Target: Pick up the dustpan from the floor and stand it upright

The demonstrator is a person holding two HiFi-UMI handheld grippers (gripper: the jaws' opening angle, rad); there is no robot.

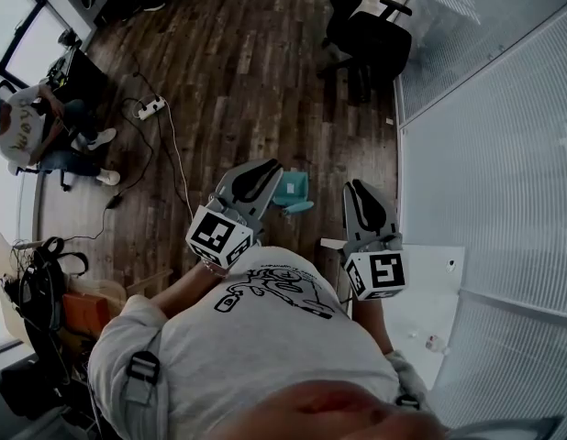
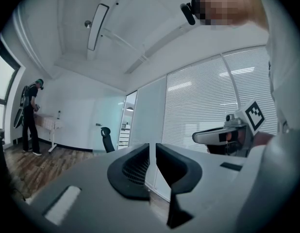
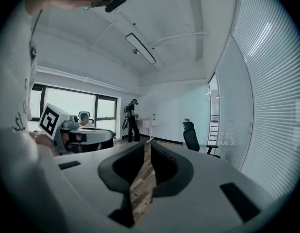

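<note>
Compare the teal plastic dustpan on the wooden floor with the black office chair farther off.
Colour: the teal plastic dustpan is pale blue-green, the black office chair dark all over. Size: the dustpan is small, the chair much bigger though farther away. Place: the dustpan sits close, mid-picture in the head view; the chair stands far off beside the glass partition. Both rest on the brown wooden floor.

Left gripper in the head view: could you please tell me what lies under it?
Under the left gripper a teal dustpan shows on the wooden floor; the jaws cover its left part.
</note>
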